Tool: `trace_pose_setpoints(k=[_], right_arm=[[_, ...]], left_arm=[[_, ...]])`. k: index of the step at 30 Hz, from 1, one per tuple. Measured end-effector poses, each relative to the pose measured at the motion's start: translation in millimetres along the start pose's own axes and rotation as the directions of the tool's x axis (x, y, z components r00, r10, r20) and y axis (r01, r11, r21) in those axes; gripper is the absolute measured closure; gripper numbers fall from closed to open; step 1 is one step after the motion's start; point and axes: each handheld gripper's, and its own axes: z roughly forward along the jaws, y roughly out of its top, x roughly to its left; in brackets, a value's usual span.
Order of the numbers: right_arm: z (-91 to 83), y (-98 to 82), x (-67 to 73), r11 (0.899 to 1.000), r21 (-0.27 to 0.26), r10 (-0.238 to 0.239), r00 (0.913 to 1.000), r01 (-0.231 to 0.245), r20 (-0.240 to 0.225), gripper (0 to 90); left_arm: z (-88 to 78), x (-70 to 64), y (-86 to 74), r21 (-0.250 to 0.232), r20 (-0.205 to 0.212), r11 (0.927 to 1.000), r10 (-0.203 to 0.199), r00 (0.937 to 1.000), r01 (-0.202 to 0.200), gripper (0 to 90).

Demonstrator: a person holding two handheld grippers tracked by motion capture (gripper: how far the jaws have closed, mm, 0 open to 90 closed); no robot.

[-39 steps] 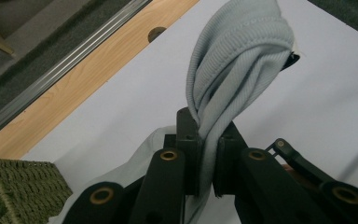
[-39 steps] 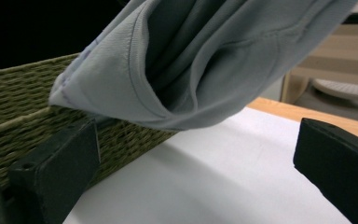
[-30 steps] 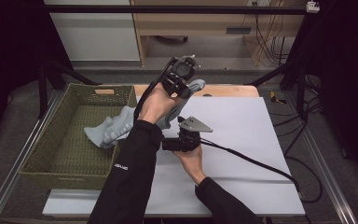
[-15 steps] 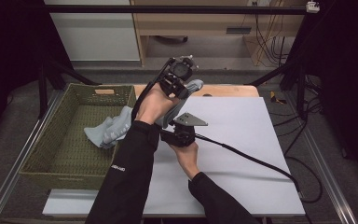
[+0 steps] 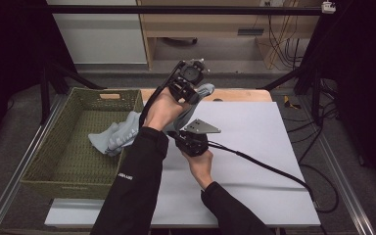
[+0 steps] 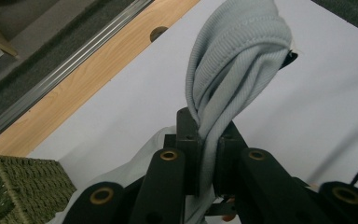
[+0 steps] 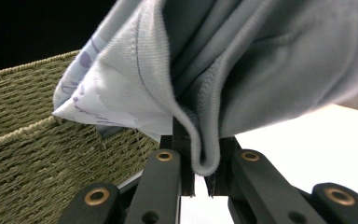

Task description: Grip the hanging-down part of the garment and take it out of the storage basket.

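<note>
The left gripper point(image 5: 194, 93) is raised above the far part of the bench point(image 5: 254, 147), and its fingers point(image 6: 189, 140) are closed on a ribbed hem of the grey garment point(image 5: 122, 134). In the left gripper view, this hem point(image 6: 237, 60) stands up from between the fingers in a thick fold.

The right gripper point(image 5: 178, 137) is lower, just beside the left forearm, with its grey plate point(image 5: 201, 127) on top. Its fingers point(image 7: 182, 158) have just been closing, and now they pinch another edge of the garment; in the right gripper view, the cloth point(image 7: 261, 70) hangs over them and a seam sits between them.

The garment stretches from the left gripper down toward the basket point(image 5: 44, 171). One part lies over the right wall of the basket and inside it, and the rest hangs between the two grippers above the white sheet on the bench. The basket stands at the left side of the bench, and a black cable point(image 5: 264, 169) runs from the right gripper across the sheet.
</note>
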Motion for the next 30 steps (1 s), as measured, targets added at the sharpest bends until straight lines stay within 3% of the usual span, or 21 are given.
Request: trace_pose_setpoints(k=[3,6,9,15,22,25,30], right_arm=[[-8.1,0.6,-0.6,1.000,-0.019,-0.022,0.9998,0.022,-0.001,85.0],[-17.9,1.8,1.6,1.000,0.000,-0.015,0.9999,0.015,0.001,85.2],[-28.5,2.9,0.7,0.999,-0.010,-0.040,0.9992,0.040,0.003,85.3],[-53.7,6.9,-7.4,0.998,-0.027,-0.053,0.9985,0.053,0.011,85.5],[-82.5,9.9,-10.4,0.993,-0.047,-0.109,0.9940,0.109,0.012,85.5],[-96.2,13.1,-13.4,0.993,-0.068,-0.093,0.9956,0.094,0.014,85.5],[-117.6,15.9,-19.8,0.989,-0.078,-0.121,0.9922,0.123,0.028,85.5]], left_arm=[[-1.2,-0.5,1.1,0.001,-0.005,1.0000,0.006,1.0000,-0.006,82.6],[-2.6,-2.8,2.4,-0.001,-0.007,0.9999,0.013,0.9999,-0.013,82.6],[-4.5,-3.8,3.0,-0.010,-0.008,0.9998,0.015,0.9998,-0.015,82.6],[-6.5,-5.3,4.7,-0.008,-0.016,0.9999,0.013,0.9998,-0.013,82.6],[-6.9,-7.3,5.7,-0.007,-0.020,0.9998,0.017,0.9996,-0.017,82.7],[-8.2,-7.2,5.3,-0.016,-0.019,0.9998,0.015,0.9997,-0.015,82.7],[-8.5,-8.6,5.2,-0.019,-0.014,0.9998,0.011,0.9998,-0.011,82.6]])
